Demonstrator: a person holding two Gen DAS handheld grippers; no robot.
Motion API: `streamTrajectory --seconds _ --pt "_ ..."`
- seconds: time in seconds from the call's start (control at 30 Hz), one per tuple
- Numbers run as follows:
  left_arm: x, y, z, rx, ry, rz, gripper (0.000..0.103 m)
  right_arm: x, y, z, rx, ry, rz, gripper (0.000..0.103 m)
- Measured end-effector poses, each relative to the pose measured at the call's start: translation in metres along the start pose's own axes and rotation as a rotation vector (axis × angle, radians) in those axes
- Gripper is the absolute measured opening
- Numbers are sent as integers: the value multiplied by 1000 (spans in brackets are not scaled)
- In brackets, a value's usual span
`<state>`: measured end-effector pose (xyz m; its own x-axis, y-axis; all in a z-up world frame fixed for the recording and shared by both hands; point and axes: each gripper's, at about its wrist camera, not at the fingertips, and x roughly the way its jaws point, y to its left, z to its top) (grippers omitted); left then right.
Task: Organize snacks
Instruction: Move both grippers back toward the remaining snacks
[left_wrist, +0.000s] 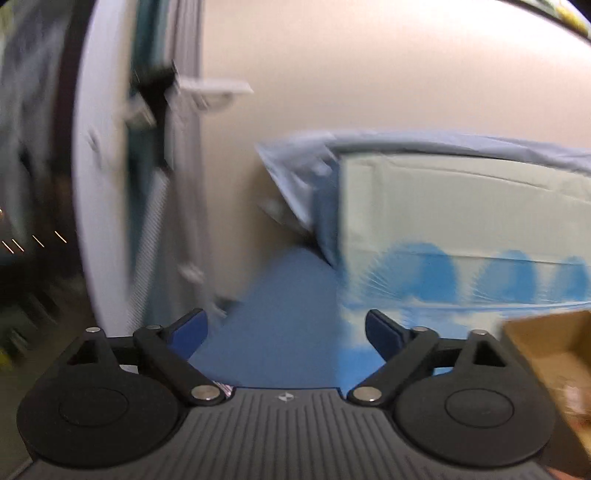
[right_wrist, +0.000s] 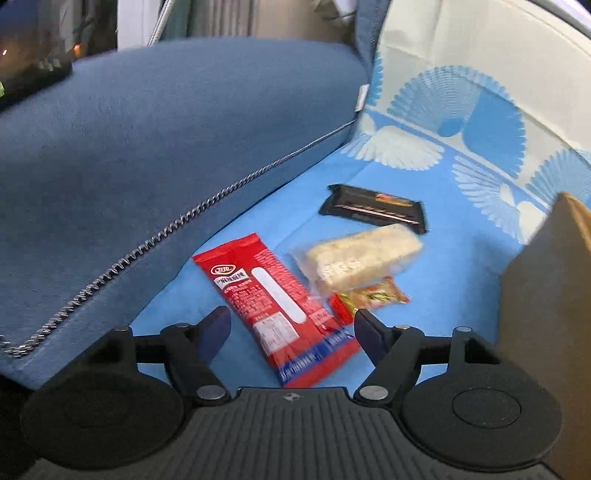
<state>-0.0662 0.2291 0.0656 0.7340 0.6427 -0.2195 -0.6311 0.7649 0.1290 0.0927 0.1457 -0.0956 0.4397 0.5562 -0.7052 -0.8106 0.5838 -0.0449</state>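
Between the spread right claw (right_wrist: 291, 328) fingers, a red snack packet (right_wrist: 275, 306).

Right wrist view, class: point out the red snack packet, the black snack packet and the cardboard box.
red snack packet (right_wrist: 275, 308): right wrist view, middle of its printed face.
black snack packet (right_wrist: 373, 209): right wrist view, centre of the wrapper.
cardboard box (right_wrist: 550, 306): right wrist view, its brown side wall.

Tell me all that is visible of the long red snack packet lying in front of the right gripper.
The red snack packet is a long, flat, glossy pouch that looks like plastic film, with a white logo, a long white stripe, small print and a blue band at its near end. It looks sealed and lies flat on the light blue sheet, angled, its near end between the open fingers of the right gripper, which do not grip it.
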Motion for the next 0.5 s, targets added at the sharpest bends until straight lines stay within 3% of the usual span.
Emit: streamTrajectory --seconds 0.1,0.13,0.23,0.3,0.4,0.5 --pt "23 -4 11 102 30 142 95 22 5 5 -29 26 -1 80" --pt "38 -5 12 110 80 165 96 28 6 7 -34 41 5 80" --pt "83 -13 3 127 221 159 96 36 4 10 -22 51 27 80" --pt "90 -14 3 88 171 97 96 36 1 10 -8 58 46 77" --pt "63 -26 15 67 17 -8 96 31 -1 6 -10 56 82 61" --pt "48 -48 17 124 -21 -64 97 22 -1 0 -27 45 110 49"
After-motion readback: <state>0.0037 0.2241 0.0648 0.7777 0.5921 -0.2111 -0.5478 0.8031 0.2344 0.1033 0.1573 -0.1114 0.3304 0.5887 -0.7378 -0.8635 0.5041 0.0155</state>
